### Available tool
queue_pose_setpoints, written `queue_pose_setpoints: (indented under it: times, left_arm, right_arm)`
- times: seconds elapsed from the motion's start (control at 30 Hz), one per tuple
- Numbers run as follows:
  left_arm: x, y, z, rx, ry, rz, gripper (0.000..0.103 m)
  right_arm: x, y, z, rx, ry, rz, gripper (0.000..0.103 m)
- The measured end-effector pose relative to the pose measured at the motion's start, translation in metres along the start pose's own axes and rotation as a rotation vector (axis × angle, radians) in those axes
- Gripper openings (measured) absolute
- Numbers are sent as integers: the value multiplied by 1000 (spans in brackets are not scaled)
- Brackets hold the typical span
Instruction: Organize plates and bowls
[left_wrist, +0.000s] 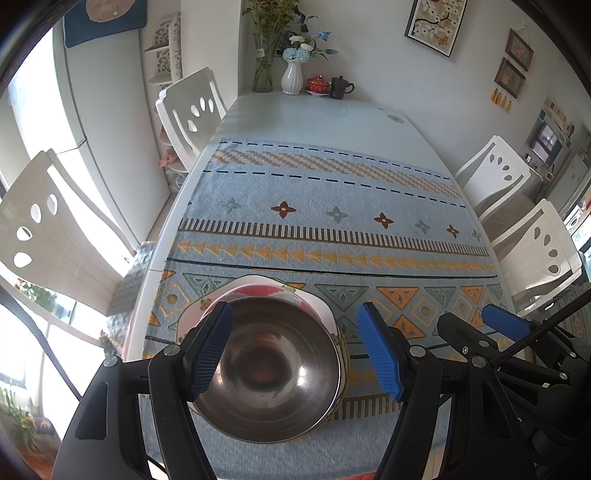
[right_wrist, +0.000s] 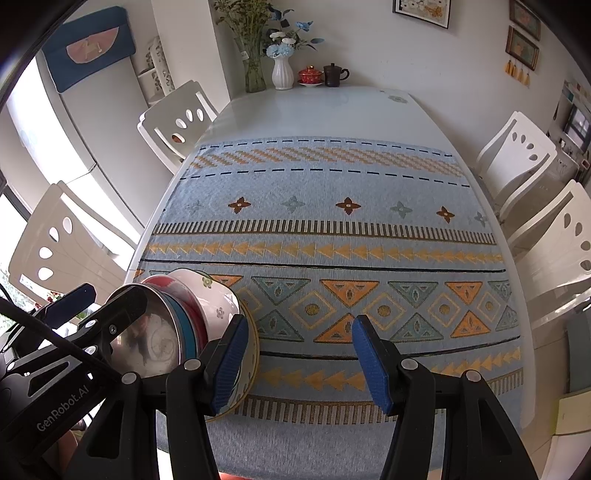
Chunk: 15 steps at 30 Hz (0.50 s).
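We hold the left gripper (left_wrist: 295, 354) directly over the stack, and that is the relation everything turns on: the steel bowl (left_wrist: 273, 365) sits between its blue pads, which stand spread wide — the left pad (left_wrist: 210, 354) overlaps the bowl's rim in our view, though we cannot tell whether it touches, while the right one stands clear of the rim at 3 o'clock. The bowl is nested on top of a red-and-white bowl (left_wrist: 266, 290) and a white floral plate (left_wrist: 192, 314), the pile resting on the patterned runner (left_wrist: 332, 229) near the table's near-left corner. Being round, the stack has no long axis to line up with, so any approach across the rim would serve. The right gripper (right_wrist: 299, 354) is likewise spread and holds nothing; from its camera the stack (right_wrist: 207, 317) lies at 9 o'clock, just beside its left pad, so the left hand is plainly the nearer one. For room, we judge the runner open from 12 through 3 o'clock — nothing stands there until the vases (left_wrist: 291, 77) and cups (left_wrist: 340, 86) at the far end. The tight side is 9 o'clock, where the table edge (left_wrist: 147, 280) and white chairs (left_wrist: 48, 229) lie close to the pile.
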<state>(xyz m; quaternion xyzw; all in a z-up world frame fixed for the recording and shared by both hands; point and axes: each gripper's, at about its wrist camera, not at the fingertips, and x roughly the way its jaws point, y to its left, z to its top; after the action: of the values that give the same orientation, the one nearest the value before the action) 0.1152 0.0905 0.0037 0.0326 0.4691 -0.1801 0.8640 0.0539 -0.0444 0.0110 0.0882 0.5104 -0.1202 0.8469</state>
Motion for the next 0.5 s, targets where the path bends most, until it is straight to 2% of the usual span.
queue_pose_setpoints:
  times: [0.4, 0.5]
  left_arm:
    - [0, 0, -1, 3, -2, 4, 68]
    - [-1, -2, -2, 17, -20, 27, 68]
  right_arm:
    - [3, -1, -2, 6, 16, 1, 57]
    - [3, 0, -2, 3, 15, 0, 57]
